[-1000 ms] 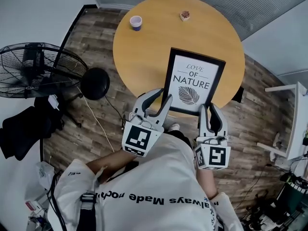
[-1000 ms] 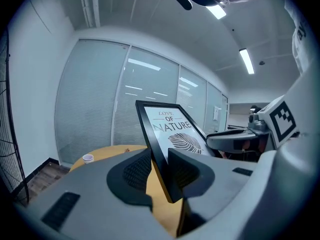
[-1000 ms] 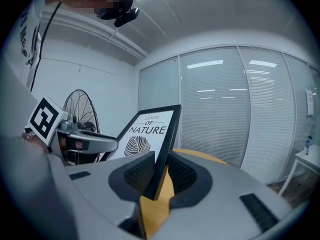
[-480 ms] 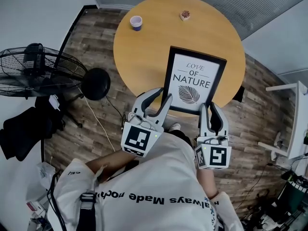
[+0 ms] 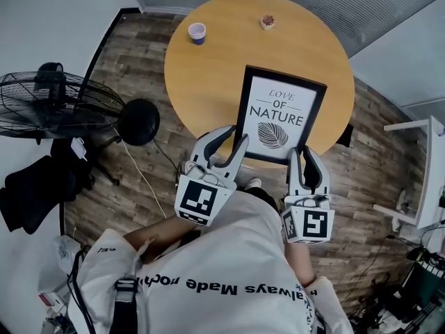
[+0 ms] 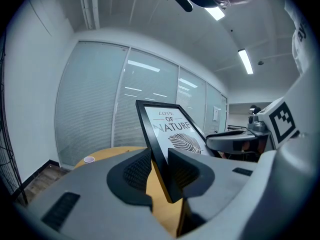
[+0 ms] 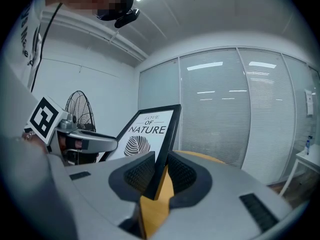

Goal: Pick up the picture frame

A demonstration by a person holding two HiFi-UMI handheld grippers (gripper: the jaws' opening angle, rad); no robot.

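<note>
The black picture frame (image 5: 278, 113) with the print "LOVE OF NATURE" is tilted up over the near edge of the round wooden table (image 5: 215, 68). My left gripper (image 5: 235, 136) is shut on its lower left corner, and my right gripper (image 5: 302, 153) is shut on its lower right corner. In the left gripper view the frame's (image 6: 170, 129) black edge runs between the two pads of the left gripper (image 6: 160, 164). The right gripper view shows the frame (image 7: 147, 129) rising from between the right gripper's (image 7: 161, 176) pads the same way.
A small cup (image 5: 197, 32) and a little brown object (image 5: 267, 22) sit on the table's far side. A black floor fan (image 5: 49, 103) with its round base (image 5: 138, 121) stands at the left. White furniture (image 5: 424, 179) stands at the right.
</note>
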